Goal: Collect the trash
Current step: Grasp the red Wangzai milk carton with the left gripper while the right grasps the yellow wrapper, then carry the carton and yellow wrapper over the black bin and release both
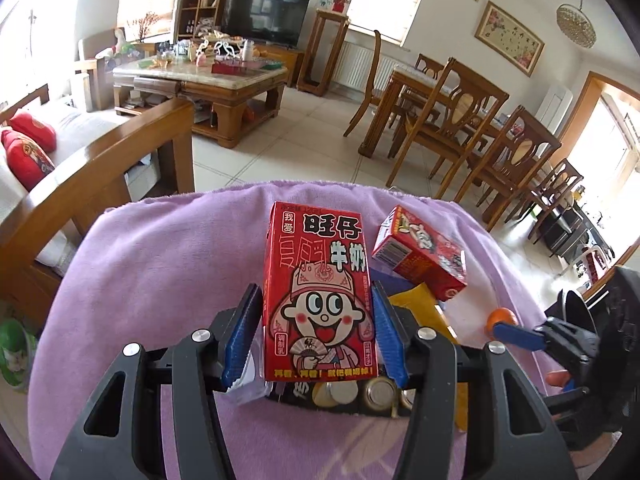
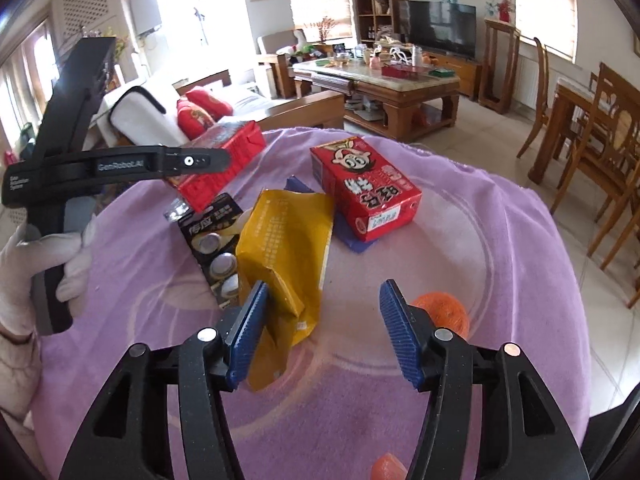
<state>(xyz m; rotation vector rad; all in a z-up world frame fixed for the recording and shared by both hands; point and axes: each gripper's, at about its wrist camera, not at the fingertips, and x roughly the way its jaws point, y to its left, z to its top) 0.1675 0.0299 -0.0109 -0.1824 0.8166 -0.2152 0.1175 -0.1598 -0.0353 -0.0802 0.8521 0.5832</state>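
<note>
My left gripper [image 1: 318,320] is shut on a red milk carton [image 1: 318,300] and holds it above the purple-covered table [image 1: 160,264]; the right wrist view shows that carton [image 2: 224,160] lifted in the left gripper. A second red carton [image 1: 420,256] lies on its side on the cloth, also in the right wrist view [image 2: 368,188]. A yellow pouch [image 2: 284,256] and a battery card [image 2: 212,244] lie between them. My right gripper [image 2: 324,328] is open and empty, low over the cloth beside the pouch.
An orange ball [image 2: 444,312] lies by the right finger. A blue sheet [image 2: 356,240] sits under the lying carton. Beyond the table are a wooden sofa [image 1: 100,184], a coffee table [image 1: 208,80] and dining chairs [image 1: 460,120].
</note>
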